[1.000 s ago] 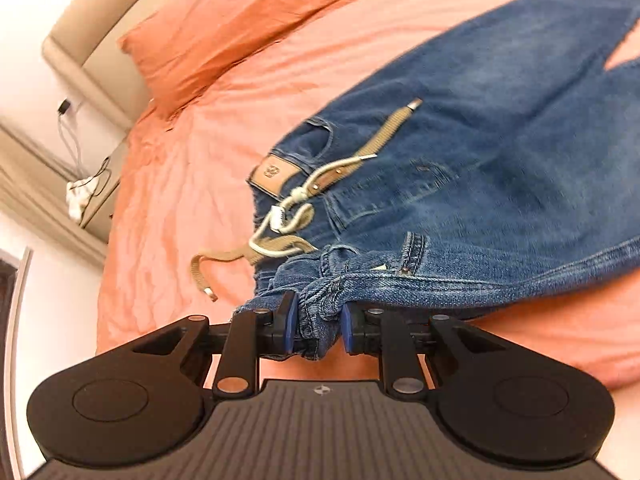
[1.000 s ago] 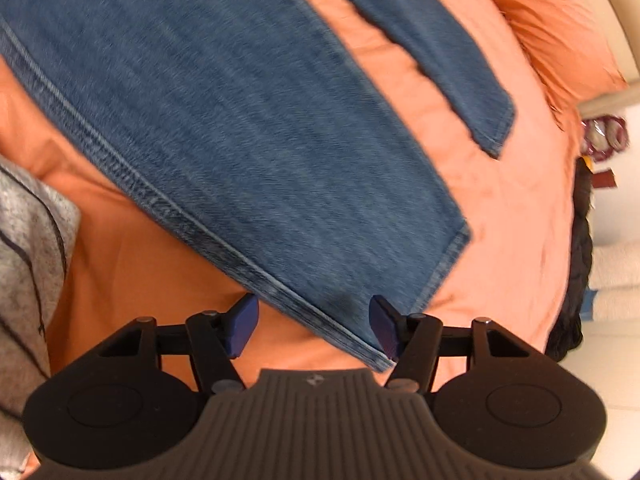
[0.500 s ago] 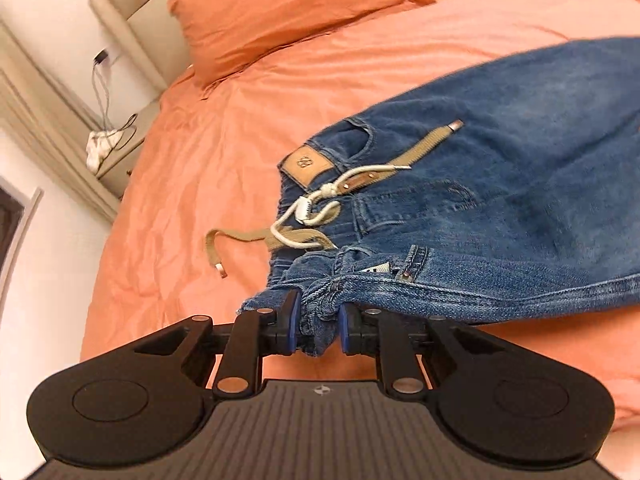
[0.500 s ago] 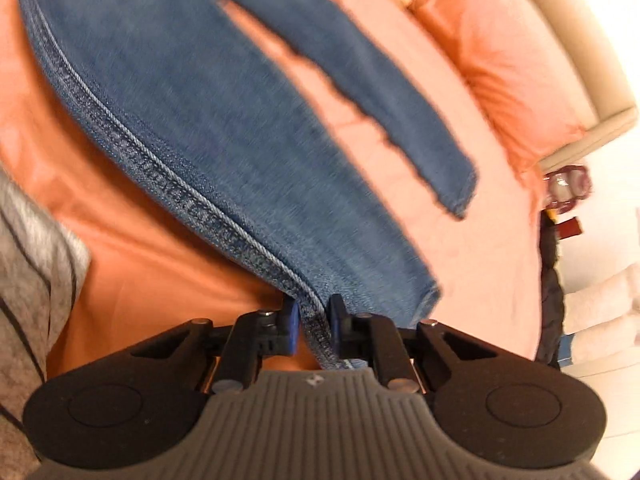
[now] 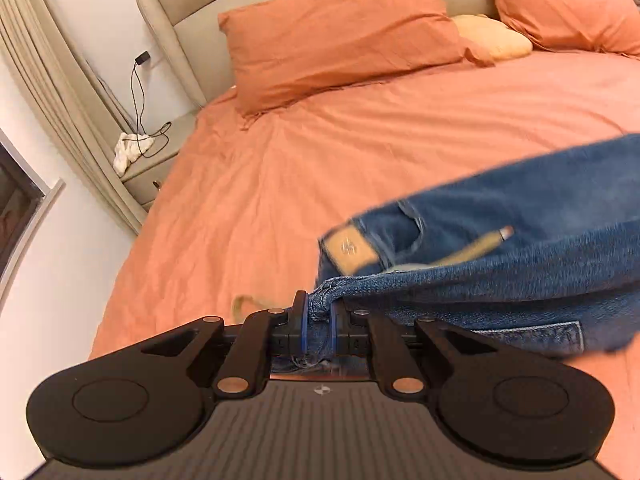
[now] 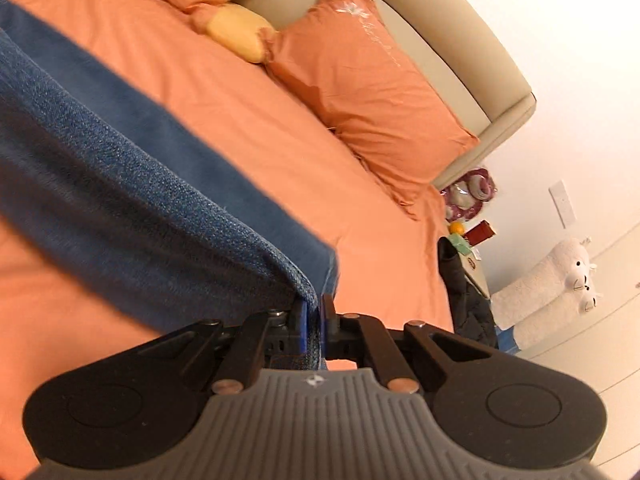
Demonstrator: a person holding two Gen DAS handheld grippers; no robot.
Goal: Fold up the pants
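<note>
Blue jeans (image 5: 520, 248) hang lifted over an orange bed (image 5: 320, 152). My left gripper (image 5: 319, 316) is shut on the waistband corner, with the tan leather patch (image 5: 350, 249) and a beige drawstring (image 5: 472, 246) just beyond it. My right gripper (image 6: 313, 320) is shut on the hem edge of a jeans leg (image 6: 120, 184), which stretches away to the left above the sheet (image 6: 280, 120). The denim is blurred in both views.
Two orange pillows (image 5: 340, 36) and a yellow cushion (image 5: 492, 36) lie against a beige headboard (image 5: 180, 8). A nightstand (image 5: 148, 168) with a cable stands left of the bed. At the right are a cluttered nightstand (image 6: 468, 236), dark clothing (image 6: 468, 300) and a white plush toy (image 6: 556, 284).
My right gripper closed on the leg hem. Both grippers rose and tilted up toward the headboard, lifting the jeans off the bed.
</note>
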